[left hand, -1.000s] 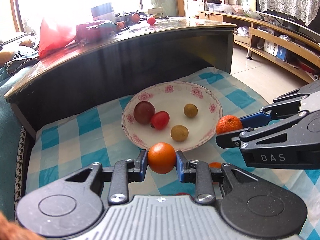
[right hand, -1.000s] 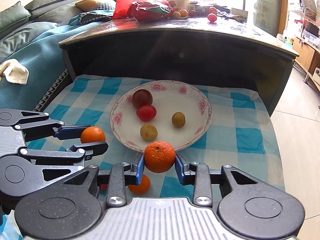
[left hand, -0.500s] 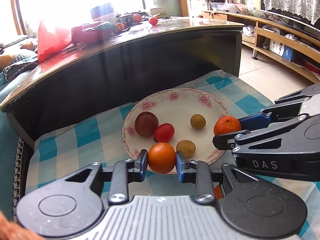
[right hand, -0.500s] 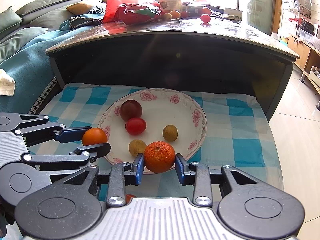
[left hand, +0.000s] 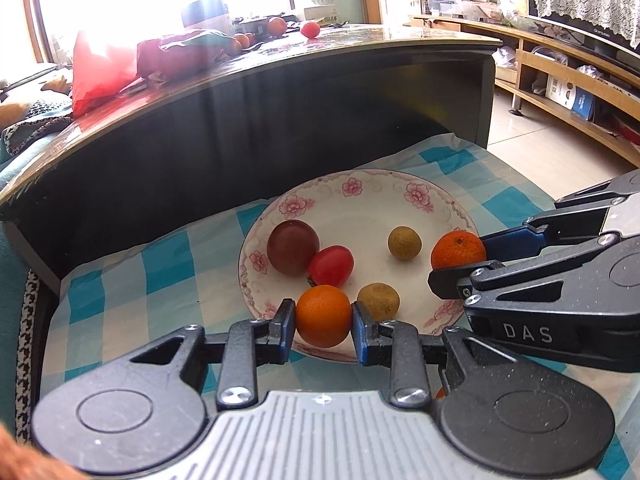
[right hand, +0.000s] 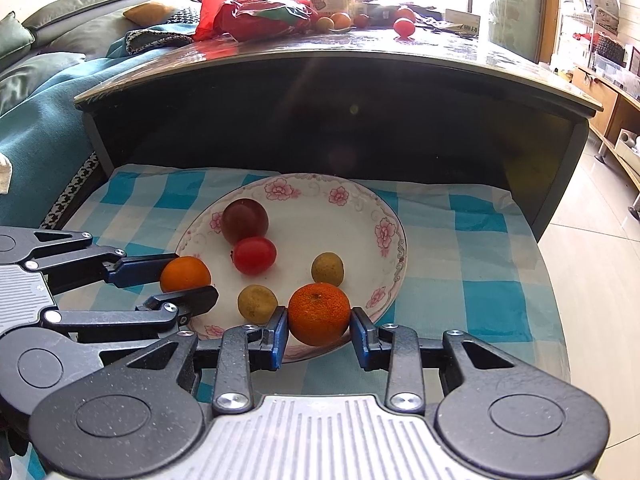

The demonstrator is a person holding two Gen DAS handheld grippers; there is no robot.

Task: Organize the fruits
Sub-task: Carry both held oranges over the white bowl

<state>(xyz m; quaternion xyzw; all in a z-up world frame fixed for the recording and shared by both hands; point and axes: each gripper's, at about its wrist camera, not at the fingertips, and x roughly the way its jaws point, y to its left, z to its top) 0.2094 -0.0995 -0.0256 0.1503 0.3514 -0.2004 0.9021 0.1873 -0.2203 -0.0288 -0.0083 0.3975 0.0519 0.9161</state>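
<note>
A white flowered plate (left hand: 380,192) (right hand: 320,188) sits on a blue checked cloth. It holds a dark plum (left hand: 293,246) (right hand: 245,220), a red tomato (left hand: 330,265) (right hand: 255,255) and two small brown-green fruits (left hand: 404,243) (left hand: 378,301). My left gripper (left hand: 323,316) (right hand: 188,276) is shut on a smooth orange (left hand: 323,316) over the plate's near left rim. My right gripper (right hand: 319,314) (left hand: 460,254) is shut on a bumpy tangerine (right hand: 319,314) over the plate's near right rim.
A dark curved table (left hand: 280,92) overhangs the far side of the cloth. On top of it lie red bags (right hand: 256,12) and several loose fruits (right hand: 403,26). Sofa cushions (right hand: 60,40) stand at the left, wooden shelving (left hand: 568,72) at the right.
Both grippers have moved forward with their fruits, from beside the plate's near edge to over its rim. Both stay shut. The fruits on the plate have not moved.
</note>
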